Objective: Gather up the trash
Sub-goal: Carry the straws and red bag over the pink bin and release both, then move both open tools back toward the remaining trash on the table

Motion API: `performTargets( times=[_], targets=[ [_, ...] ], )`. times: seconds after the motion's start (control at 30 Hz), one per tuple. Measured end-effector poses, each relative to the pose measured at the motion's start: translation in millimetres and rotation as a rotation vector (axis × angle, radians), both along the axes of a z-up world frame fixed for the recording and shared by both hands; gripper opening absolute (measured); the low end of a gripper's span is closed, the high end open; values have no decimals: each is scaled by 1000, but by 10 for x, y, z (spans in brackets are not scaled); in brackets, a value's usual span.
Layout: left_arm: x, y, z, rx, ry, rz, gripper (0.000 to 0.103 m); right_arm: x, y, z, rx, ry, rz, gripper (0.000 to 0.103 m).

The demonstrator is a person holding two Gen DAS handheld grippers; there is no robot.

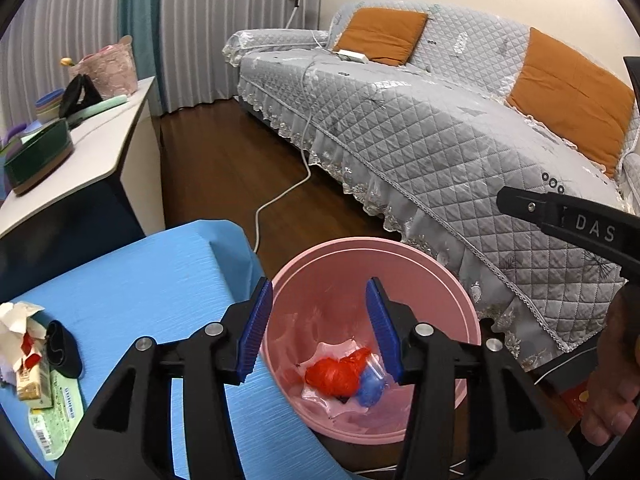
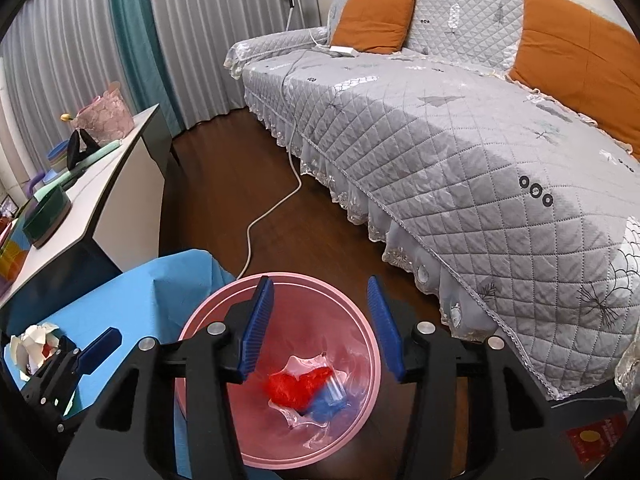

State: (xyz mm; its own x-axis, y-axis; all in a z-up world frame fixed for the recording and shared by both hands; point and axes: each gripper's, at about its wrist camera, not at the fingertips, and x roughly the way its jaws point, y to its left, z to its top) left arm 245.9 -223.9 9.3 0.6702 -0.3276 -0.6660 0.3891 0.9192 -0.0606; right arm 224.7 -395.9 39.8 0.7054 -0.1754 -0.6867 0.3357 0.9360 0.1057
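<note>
A pink bin (image 1: 460, 292) stands on the floor beside a blue-covered table (image 1: 140, 280); it also shows in the right wrist view (image 2: 208, 312). Inside lie a red crumpled bag (image 1: 336, 374), a blue bag (image 1: 370, 390) and clear plastic; the red bag (image 2: 298, 386) and blue bag (image 2: 326, 402) show there too. My left gripper (image 1: 320, 332) is open and empty over the bin's left rim. My right gripper (image 2: 320, 328) is open and empty above the bin. On the table's left lie crumpled paper (image 1: 16, 318), a carton (image 1: 30, 380), a black band (image 1: 62, 348) and a green packet (image 1: 56, 420).
A grey quilted sofa (image 2: 460, 140) with orange cushions (image 2: 372, 20) runs along the right. A white cable (image 2: 276, 204) crosses the wooden floor. A white side table (image 1: 88, 152) at the left holds a green tray, bowls and a pink basket. A red packet (image 2: 596, 436) lies at lower right.
</note>
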Motion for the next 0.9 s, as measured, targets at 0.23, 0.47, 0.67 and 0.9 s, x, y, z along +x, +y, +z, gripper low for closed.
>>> performTargets(
  times=[0.23, 0.47, 0.67, 0.9],
  targets=[
    [-120, 196, 125, -9, -25, 21, 48, -19, 105, 72, -4, -45, 23, 50],
    [-262, 492, 314, -27, -53, 48, 48, -54, 321, 180, -30, -106, 51, 52],
    [-391, 774, 460, -41, -78, 75, 48, -60, 448, 199, 3, -127, 85, 52],
    [-553, 1165, 618, -45, -107, 116, 48, -130, 712, 279, -6, -166, 145, 51]
  ],
)
